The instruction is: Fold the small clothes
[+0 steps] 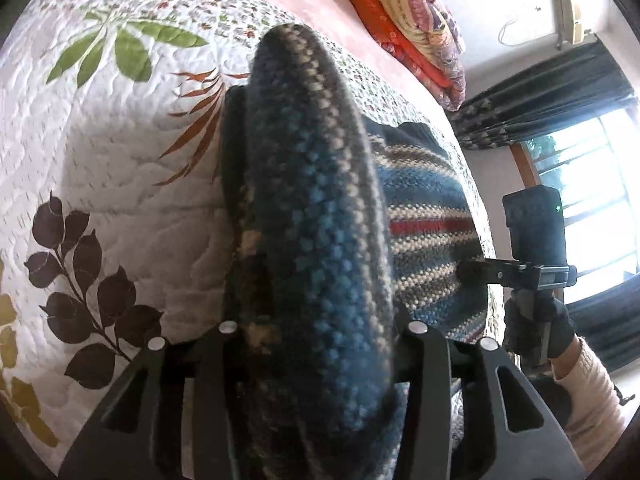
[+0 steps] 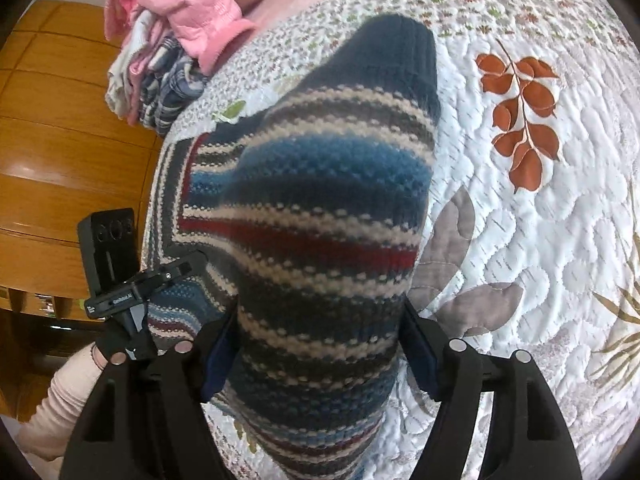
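Note:
A striped knit sweater (image 2: pixel 320 184) in blue, cream, grey and red lies partly on the quilted bedspread (image 2: pixel 540 240), with its dark cuff end (image 2: pixel 396 56) pointing away. My right gripper (image 2: pixel 320 312) is shut on a thick bunch of it, and the knit hides the fingertips. Seen from the left wrist, a raised fold of the sweater (image 1: pixel 320 208) runs between the fingers of my left gripper (image 1: pixel 296 152), which is shut on it. The right gripper (image 1: pixel 472 270) pinches the sweater's right edge, and the left gripper (image 2: pixel 188 262) pinches its left edge.
A stack of folded quilts (image 1: pixel 420 32) sits at the far side of the bed. A pile of pink and checked clothes (image 2: pixel 172 60) lies near the bed's edge, beside a wooden wardrobe (image 2: pixel 60 140). A window (image 1: pixel 592 200) and dark curtain (image 1: pixel 540 96) are to the right.

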Demonstrator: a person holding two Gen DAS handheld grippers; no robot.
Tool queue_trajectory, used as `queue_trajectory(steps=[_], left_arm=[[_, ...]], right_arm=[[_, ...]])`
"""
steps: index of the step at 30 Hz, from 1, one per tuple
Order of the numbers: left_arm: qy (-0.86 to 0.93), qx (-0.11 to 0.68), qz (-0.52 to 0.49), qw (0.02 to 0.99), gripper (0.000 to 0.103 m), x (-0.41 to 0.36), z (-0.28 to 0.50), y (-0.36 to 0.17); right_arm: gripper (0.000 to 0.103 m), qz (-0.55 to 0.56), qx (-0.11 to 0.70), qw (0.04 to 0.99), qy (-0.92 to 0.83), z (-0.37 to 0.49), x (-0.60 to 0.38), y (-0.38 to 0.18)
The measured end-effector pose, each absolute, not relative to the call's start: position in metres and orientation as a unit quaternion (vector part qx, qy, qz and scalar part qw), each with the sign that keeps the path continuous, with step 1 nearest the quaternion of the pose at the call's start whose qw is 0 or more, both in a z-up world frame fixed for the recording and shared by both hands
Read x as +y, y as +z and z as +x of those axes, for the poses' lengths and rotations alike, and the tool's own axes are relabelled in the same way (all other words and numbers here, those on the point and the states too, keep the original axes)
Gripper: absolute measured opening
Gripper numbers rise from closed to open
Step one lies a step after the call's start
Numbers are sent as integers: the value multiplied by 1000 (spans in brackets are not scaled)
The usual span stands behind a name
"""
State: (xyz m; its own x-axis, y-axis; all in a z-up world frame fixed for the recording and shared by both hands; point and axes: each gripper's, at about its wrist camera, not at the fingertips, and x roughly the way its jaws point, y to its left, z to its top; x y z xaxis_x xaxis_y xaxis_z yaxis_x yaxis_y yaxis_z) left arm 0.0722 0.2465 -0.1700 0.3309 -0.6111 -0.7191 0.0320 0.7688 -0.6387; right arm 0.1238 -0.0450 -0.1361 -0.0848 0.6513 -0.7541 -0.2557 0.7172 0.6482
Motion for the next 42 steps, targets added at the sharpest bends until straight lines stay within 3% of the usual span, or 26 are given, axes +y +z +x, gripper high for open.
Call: queue_trajectory(steps=[8, 13, 21, 26, 33, 38, 42], left_arm=[[-191, 543, -273, 771, 46, 254, 65, -169], [-127, 552, -235, 790, 56, 254, 48, -139], [-61, 508, -141, 848, 58, 235, 2, -74], [-78, 478, -99, 869, 63, 200, -34, -52], [-59, 506, -96, 855, 64, 187, -51, -75], [-16, 534, -46, 844, 64, 188, -47, -107], [-7, 555, -69, 829, 67, 201, -44, -131]], right_arm=[[82, 152, 665, 657, 322, 124, -42, -145], [84, 104, 654, 698, 272, 118, -39, -112], [85, 104, 581, 766, 254, 67, -45, -54], [82, 91, 568, 769, 279, 21, -37, -50], [76, 83, 586, 757, 276, -11, -39, -64], [71, 49, 624, 750, 213, -12, -46, -97], [65, 39, 656, 734, 172, -8, -53, -126]])
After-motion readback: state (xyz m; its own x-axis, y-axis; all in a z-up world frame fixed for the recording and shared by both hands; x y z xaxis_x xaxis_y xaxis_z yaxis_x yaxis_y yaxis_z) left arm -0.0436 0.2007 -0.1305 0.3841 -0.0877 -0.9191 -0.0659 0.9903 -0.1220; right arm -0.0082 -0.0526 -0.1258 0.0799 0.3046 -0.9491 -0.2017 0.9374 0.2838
